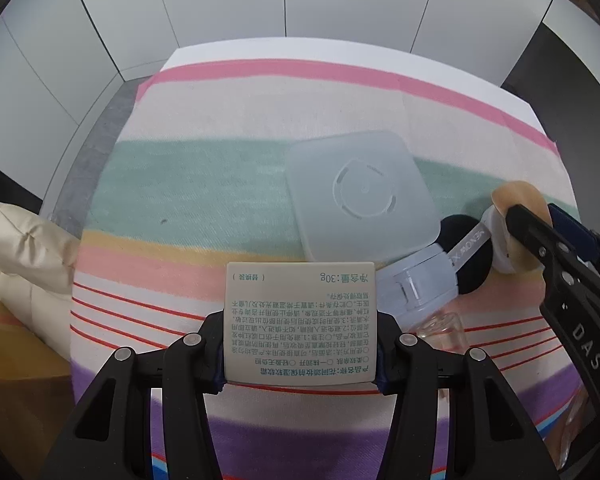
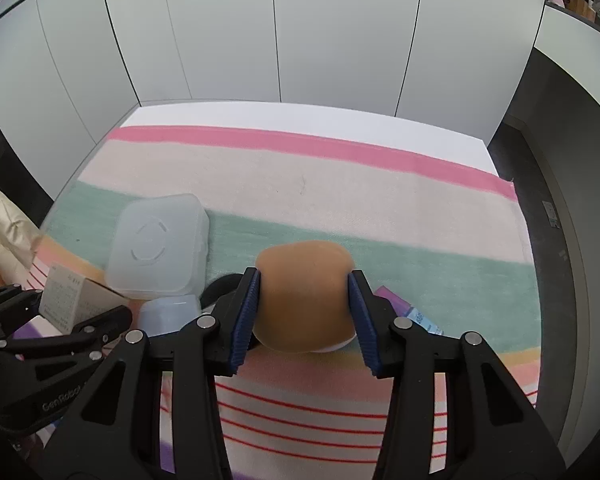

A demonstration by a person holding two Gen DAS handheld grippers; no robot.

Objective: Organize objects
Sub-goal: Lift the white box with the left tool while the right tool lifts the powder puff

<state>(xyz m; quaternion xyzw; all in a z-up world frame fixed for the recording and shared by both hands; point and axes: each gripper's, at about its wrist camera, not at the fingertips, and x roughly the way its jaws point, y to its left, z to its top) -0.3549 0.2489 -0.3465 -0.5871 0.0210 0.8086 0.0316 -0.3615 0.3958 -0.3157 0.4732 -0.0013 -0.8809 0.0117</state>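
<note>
As seen from the left wrist, the left gripper (image 1: 300,354) fingers clamp a cream printed box (image 1: 300,320) above the striped cloth (image 1: 188,176); a translucent square case (image 1: 360,196) lies just beyond. From the right wrist, the right gripper (image 2: 305,312) fingers hold a tan makeup sponge (image 2: 304,296) over the worktop (image 2: 300,114), right of the case.

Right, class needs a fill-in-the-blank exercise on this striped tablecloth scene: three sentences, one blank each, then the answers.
1. The left gripper is shut on a small ____ printed with text.
2. The right gripper is shut on a tan makeup ____.
3. The translucent square case lies on the cloth's ____ stripe.

Answers: box; puff; green
</note>
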